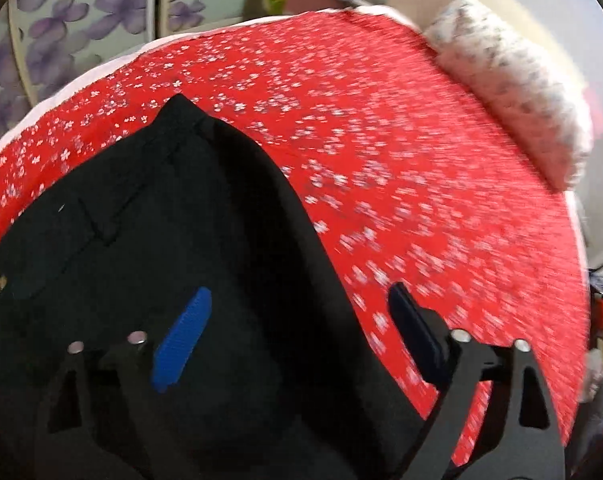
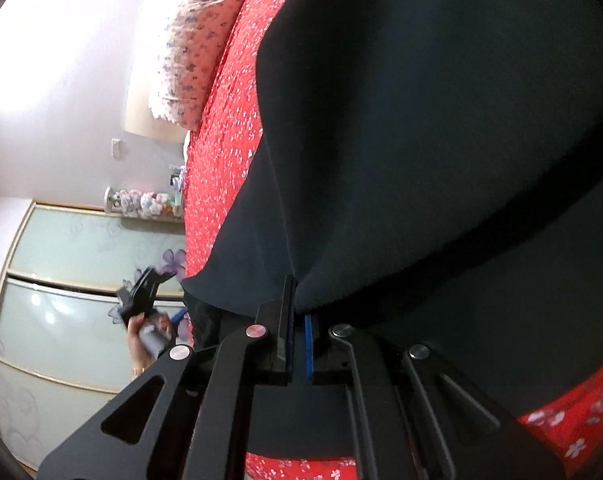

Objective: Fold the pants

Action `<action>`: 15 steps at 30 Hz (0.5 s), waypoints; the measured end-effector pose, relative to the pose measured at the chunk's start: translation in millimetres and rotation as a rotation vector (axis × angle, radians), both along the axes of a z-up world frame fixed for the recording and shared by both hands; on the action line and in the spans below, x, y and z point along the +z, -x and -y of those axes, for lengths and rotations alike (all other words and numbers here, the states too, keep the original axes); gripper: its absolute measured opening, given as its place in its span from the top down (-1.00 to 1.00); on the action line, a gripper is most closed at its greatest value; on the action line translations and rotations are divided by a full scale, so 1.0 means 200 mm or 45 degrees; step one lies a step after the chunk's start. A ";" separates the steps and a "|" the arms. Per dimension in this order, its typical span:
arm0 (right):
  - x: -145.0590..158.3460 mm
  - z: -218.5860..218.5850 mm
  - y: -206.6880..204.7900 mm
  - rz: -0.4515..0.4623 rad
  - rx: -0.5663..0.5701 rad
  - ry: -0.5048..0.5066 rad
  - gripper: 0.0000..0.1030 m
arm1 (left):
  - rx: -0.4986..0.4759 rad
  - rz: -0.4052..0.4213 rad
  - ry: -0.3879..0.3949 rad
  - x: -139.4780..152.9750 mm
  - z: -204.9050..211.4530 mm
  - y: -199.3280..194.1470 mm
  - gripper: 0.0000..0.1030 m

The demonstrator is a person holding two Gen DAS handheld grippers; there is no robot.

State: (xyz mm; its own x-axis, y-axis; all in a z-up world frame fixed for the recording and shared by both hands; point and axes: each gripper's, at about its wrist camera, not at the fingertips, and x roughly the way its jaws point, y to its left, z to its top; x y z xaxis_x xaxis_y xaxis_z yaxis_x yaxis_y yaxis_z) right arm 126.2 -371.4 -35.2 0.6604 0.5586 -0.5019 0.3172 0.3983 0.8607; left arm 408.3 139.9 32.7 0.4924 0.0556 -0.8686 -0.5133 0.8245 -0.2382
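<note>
The black pants [image 1: 149, 240] lie on a red bedspread with small white flowers [image 1: 381, 160]. In the left wrist view my left gripper [image 1: 293, 328] is open above the pants, its blue-padded left finger [image 1: 181, 340] over the black cloth and its right finger [image 1: 413, 320] over the red spread. In the right wrist view my right gripper [image 2: 297, 320] is shut on an edge of the pants [image 2: 421, 140], which hang lifted and fill most of that view. The left gripper [image 2: 141, 296] shows far off in the right wrist view, held in a hand.
A flowered pillow [image 1: 509, 92] lies at the far side of the bed and also shows in the right wrist view [image 2: 189, 60]. A wardrobe with purple flower doors [image 1: 81, 20] stands beyond the bed edge. The view is motion-blurred.
</note>
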 end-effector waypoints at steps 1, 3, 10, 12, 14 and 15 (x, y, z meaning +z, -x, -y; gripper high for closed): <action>-0.01 -0.01 0.01 0.002 0.007 0.007 0.97 | 0.011 -0.027 -0.015 -0.03 -0.01 -0.03 -0.55; -0.02 -0.01 0.01 0.004 0.016 0.015 0.97 | 0.031 -0.074 -0.034 -0.08 -0.04 -0.09 -0.13; 0.00 0.01 0.02 0.021 0.034 0.045 0.96 | 0.005 0.072 0.141 -0.12 -0.17 -0.01 0.88; 0.02 0.01 0.01 0.030 0.031 0.036 0.96 | -0.014 0.136 0.106 -0.04 -0.17 0.07 0.89; 0.03 -0.01 -0.01 0.054 0.026 0.031 0.93 | -0.022 0.199 0.103 0.04 -0.19 0.16 0.89; 0.04 0.00 -0.01 0.069 0.023 0.036 0.93 | -0.031 0.241 0.106 0.10 -0.20 0.22 0.89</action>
State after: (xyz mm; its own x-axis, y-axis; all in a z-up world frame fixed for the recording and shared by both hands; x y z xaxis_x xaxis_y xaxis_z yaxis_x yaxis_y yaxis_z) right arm 127.3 -372.1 -28.1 0.6768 0.5571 -0.4812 0.2627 0.4279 0.8648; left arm 363.4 179.7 52.2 0.6475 -0.0265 -0.7616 -0.4334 0.8092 -0.3966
